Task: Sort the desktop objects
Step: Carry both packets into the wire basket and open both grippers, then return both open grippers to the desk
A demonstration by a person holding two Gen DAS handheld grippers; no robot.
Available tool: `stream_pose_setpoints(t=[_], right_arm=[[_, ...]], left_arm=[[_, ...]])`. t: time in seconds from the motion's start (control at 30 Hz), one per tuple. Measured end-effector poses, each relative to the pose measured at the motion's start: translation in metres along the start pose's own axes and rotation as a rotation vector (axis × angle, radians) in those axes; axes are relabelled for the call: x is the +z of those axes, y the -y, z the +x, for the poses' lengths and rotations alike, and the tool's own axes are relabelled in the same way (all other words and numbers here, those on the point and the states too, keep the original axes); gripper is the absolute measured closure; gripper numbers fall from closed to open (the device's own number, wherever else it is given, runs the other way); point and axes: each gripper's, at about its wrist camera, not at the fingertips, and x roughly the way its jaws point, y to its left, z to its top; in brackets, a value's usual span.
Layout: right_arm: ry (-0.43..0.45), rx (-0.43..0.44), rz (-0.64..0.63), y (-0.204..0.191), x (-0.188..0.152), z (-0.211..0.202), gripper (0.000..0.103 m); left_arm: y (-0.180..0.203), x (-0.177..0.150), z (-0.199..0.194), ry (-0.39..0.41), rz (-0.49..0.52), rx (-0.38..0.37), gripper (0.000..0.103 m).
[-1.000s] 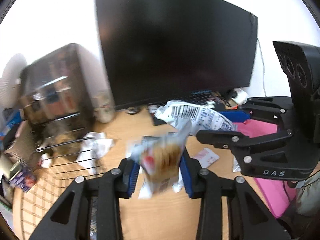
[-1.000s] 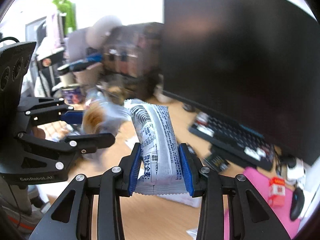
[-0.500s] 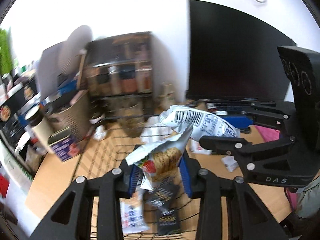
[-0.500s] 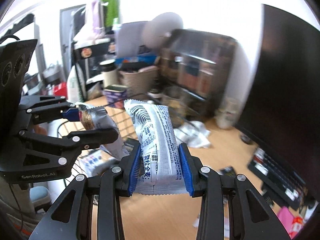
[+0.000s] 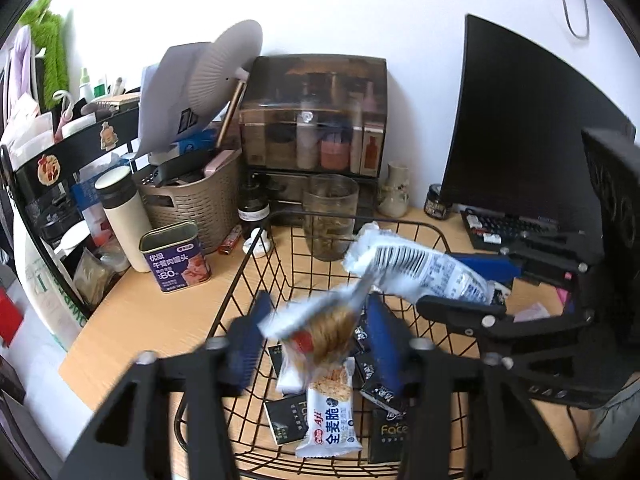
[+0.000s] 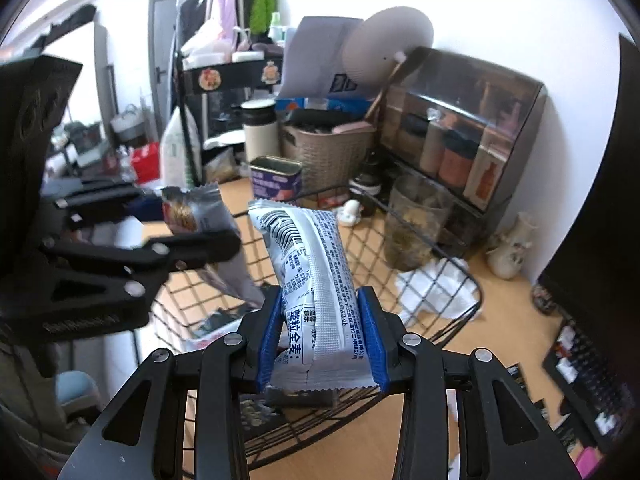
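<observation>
Left tongs (image 5: 316,340) spread, strawberry biscuit packet (image 5: 320,332) dropping free; right tongs (image 6: 322,334) clamp white snack bar (image 6: 316,280).
Wire basket (image 5: 256,276) below both already holds several packets; scraps remain on worktop (image 6: 436,392) beyond.

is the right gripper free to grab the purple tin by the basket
Probably not: the right gripper is shut on a white snack pack, and the wire basket lies between it and the purple tin.

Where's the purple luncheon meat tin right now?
In the left wrist view the purple tin stands upright on the desk, left of the wire basket, just in front of the brown woven basket and beside the white tumbler.
</observation>
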Motion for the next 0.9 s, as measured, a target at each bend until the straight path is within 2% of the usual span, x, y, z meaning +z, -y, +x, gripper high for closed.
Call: stream_pose_setpoints(t=[0.03,0.13,0.9], right_arm=[[0.005,-0.001,-0.002,0.0,-0.001,-0.001,0.064],[0.009,0.029,0.021,0.004,-0.002,-0.004,0.063],[0.017,-0.011,0.07,0.028,-0.017,-0.026,0.063]], left_arm=[[-0.001,0.0,-0.001,0.005,-0.011,-0.014,0.035],[0.002,0.001,-0.002,0.008,-0.006,-0.011,0.035],[0.034,0.003,0.006,-0.008,0.053,-0.068,0.035]])
